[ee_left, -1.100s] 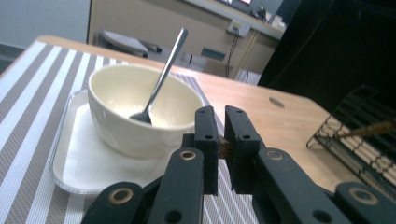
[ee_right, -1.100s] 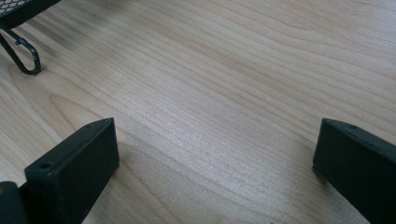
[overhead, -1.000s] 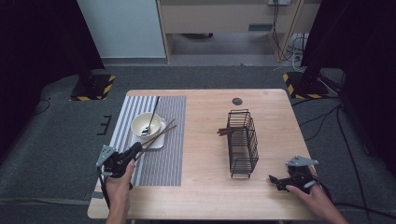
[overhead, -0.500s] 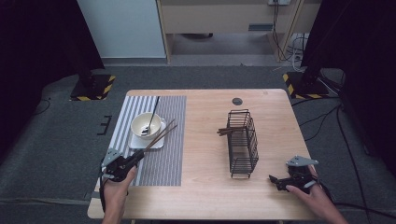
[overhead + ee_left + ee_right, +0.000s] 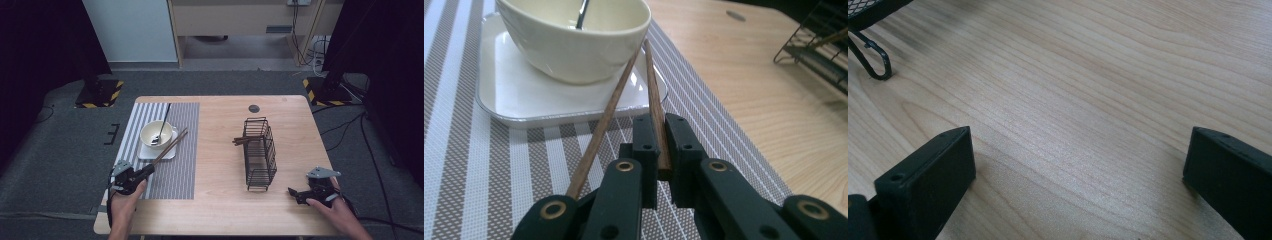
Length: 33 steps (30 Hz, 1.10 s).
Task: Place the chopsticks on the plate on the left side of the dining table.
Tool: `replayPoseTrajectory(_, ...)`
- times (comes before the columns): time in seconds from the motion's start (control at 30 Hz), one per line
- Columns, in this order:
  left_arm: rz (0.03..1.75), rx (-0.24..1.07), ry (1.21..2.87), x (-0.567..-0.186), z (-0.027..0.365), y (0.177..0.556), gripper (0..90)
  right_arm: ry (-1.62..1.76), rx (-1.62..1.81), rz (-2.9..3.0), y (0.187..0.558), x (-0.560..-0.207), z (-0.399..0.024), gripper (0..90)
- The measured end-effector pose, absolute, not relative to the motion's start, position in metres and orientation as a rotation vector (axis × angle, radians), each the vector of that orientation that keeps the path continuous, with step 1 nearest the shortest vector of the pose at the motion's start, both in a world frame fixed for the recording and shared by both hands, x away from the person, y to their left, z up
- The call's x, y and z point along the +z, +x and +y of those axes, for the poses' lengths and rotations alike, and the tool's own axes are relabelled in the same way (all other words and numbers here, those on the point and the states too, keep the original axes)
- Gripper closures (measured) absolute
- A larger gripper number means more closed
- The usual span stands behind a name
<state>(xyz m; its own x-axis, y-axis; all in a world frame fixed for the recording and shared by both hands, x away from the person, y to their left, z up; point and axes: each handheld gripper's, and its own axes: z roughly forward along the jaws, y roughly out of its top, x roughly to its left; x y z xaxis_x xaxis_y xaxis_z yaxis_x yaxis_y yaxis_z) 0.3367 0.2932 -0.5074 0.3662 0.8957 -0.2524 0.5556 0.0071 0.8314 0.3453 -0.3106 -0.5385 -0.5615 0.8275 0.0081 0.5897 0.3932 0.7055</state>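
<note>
Lower left of the high view: the left gripper point(image 5: 148, 170) sits over the near part of the striped placemat point(image 5: 182, 150), jaws pinched on one chopstick point(image 5: 655, 107). In the left gripper view that stick's end is clamped between the two black pads and runs up-frame to the bowl's right flank. The second chopstick point(image 5: 601, 122) is not between the pads; it passes left of the jaws, slanting up to the bowl wall, and the two sticks nearly meet at the top.

Just above: cream bowl point(image 5: 156, 134) on a white square plate point(image 5: 145, 152), both on the placemat. A spoon point(image 5: 164, 119) rests in the bowl, handle pointing toward the top of the frame. Bowl and plate lie directly ahead of the jaws.

Centre-right of the high view: black wire rack point(image 5: 260, 152) standing on the bare wooden table point(image 5: 220, 200), well apart from the placemat, with more brown sticks point(image 5: 241, 141) poking out of its left side. Small dark round disc point(image 5: 254, 108) near the table's far edge.

Lower right: the right gripper point(image 5: 294, 192) rests low at the table's near right corner, jaws spread wide with nothing but bare wood between them; a rack foot shows at the upper left of the right gripper view.
</note>
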Motion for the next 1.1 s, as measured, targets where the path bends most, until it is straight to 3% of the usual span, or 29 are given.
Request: replayPoseTrajectory(1.1,1.350,0.335,1.706,-0.517,0.300,0.340,83.4,1.231,0.960,2.311,0.345,-0.538,-0.311,0.2)
